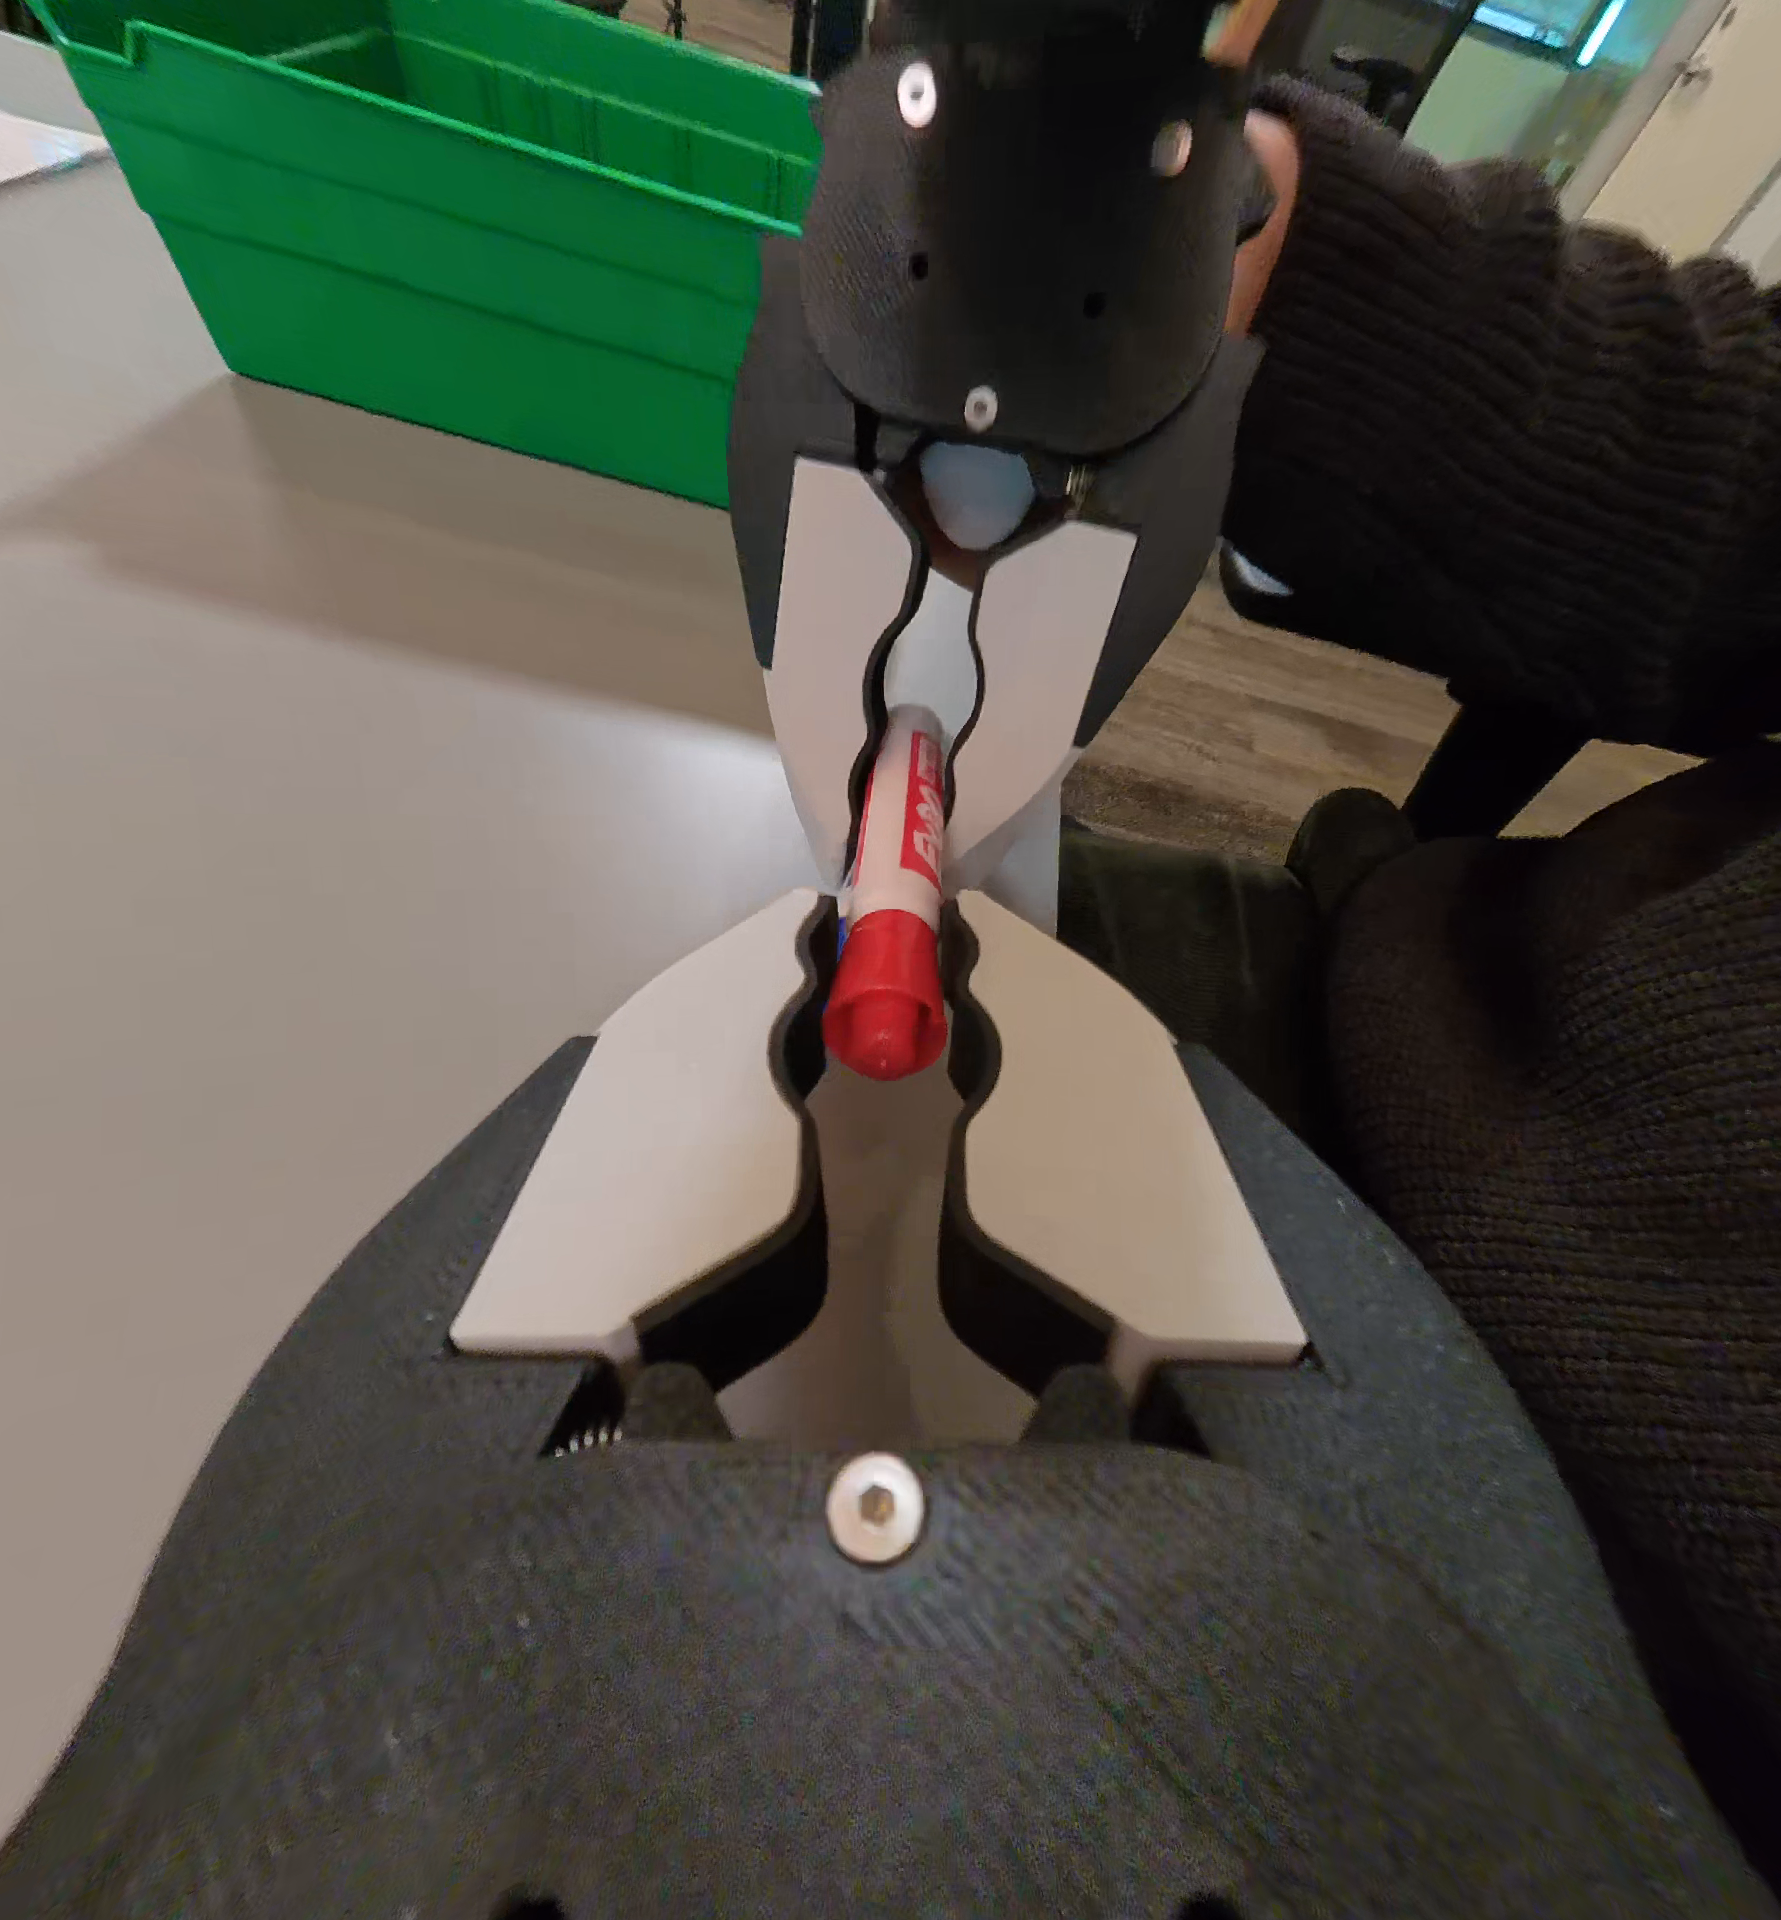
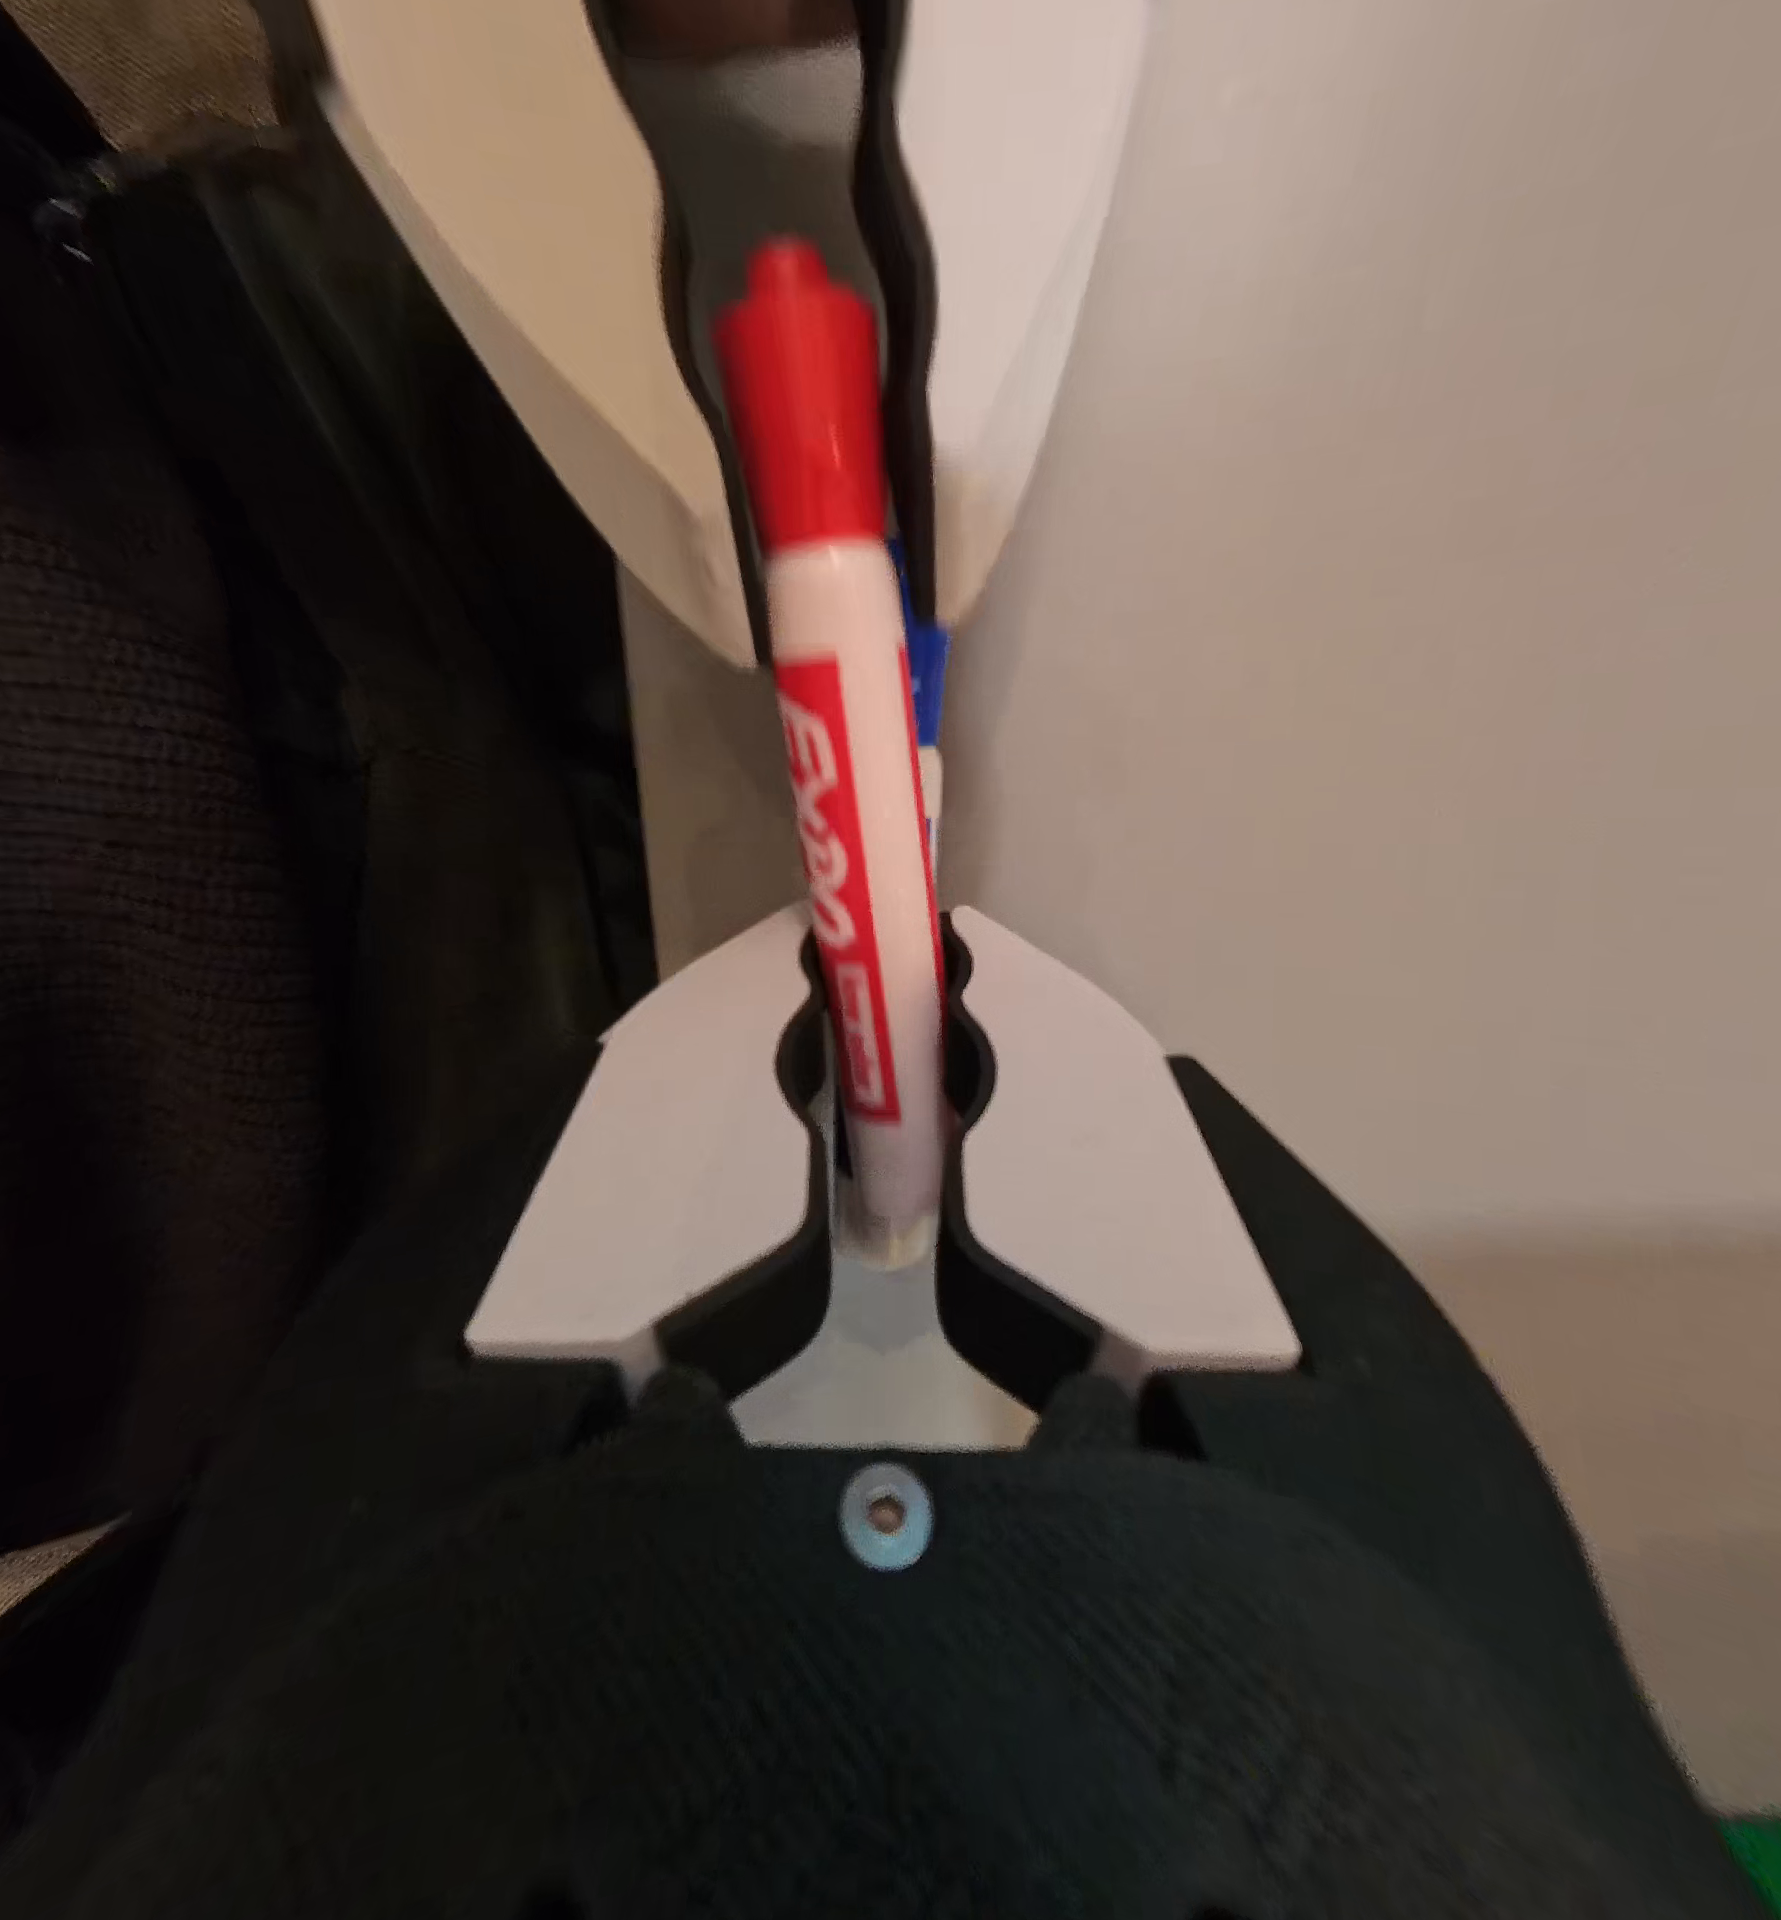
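A pale, smooth-topped table (image 1: 294,831) is spreading out beneath and to the left of the two tools, which are meeting tip to tip over its near edge. A green plastic storage bin (image 1: 450,239) with an inner divider is standing on the table, well ahead of the left tool and off to its left. A person's black knitted sleeve (image 1: 1540,416) is reaching in from the right of the left tool, with the hand inside it gripping the black body of the opposite tool.

The left tool (image 1: 891,904), black-bodied with grey wavy-edged fingers, is clenching the capped end of a red-capped white plastic marker (image 1: 901,821). The right tool (image 2: 881,920), of the same build and pointing straight back at it, is grasping the barrel's far end, so the marker is bridging the two above the table and touching neither the table nor the bin. The fingers of each tool are sitting tight against the marker's sides, with no gap showing.

The red cap (image 1: 881,987) is sitting fully on the barrel, lying in the scalloped channel just behind the left tool's fingertips. A blue sliver (image 2: 927,665) is showing just beside the barrel, between the tools; what it belongs to cannot be told.
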Action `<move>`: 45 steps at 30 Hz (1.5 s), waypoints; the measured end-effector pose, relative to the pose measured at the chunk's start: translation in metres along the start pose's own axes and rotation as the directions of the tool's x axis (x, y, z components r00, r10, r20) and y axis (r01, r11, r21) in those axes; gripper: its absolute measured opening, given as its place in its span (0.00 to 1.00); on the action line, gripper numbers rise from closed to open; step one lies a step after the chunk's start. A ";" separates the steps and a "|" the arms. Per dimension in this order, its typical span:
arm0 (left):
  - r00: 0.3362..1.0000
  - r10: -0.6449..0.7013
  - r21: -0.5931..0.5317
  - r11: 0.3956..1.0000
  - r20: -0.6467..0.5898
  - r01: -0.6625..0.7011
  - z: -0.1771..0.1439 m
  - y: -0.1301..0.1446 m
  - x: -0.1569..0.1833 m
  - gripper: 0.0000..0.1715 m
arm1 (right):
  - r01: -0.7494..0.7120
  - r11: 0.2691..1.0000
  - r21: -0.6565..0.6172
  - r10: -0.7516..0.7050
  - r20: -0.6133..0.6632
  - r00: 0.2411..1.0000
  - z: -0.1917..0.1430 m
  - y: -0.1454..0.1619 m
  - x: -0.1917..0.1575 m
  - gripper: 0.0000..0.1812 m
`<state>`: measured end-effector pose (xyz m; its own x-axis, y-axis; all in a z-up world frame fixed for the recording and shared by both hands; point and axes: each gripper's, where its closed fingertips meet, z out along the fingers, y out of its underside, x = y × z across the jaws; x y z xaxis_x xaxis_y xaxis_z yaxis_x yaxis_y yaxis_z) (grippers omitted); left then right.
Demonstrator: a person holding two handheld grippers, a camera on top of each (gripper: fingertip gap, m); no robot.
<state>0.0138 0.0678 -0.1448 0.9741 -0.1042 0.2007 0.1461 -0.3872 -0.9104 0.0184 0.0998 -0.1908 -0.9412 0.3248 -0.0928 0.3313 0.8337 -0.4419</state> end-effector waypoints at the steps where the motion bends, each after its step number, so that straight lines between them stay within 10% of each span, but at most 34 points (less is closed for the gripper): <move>1: 1.000 -0.012 0.021 1.000 -0.007 0.012 -0.002 -0.004 -0.001 0.11 | -0.010 1.000 -0.021 0.010 -0.012 1.000 0.000 0.007 0.003 0.10; 15: 0.986 -0.165 0.446 0.881 -0.015 0.154 -0.083 -0.067 -0.055 0.11 | -0.148 0.988 0.045 0.153 -0.123 0.980 -0.032 0.036 0.018 0.10; 25: 0.989 -0.137 0.465 0.873 -0.059 0.148 -0.042 -0.102 -0.057 0.11 | -0.242 0.964 0.115 0.262 -0.220 0.940 -0.072 0.063 0.004 0.10; 38: 0.982 -0.174 0.311 0.932 -0.073 0.188 0.153 -0.258 -0.048 0.11 | -0.449 0.822 0.350 0.566 -0.421 0.708 -0.191 0.165 -0.007 0.10; 45: 0.889 -0.458 -0.001 0.889 0.023 0.458 0.283 -0.237 -0.080 0.11 | -0.501 0.772 0.392 0.634 -0.418 0.650 -0.203 0.201 -0.005 0.10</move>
<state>-0.0500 0.4269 -0.0476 0.8028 0.1058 0.5867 0.5759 -0.3925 -0.7172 0.1035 0.3564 -0.0982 -0.3743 0.9267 0.0325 0.7013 0.3058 -0.6440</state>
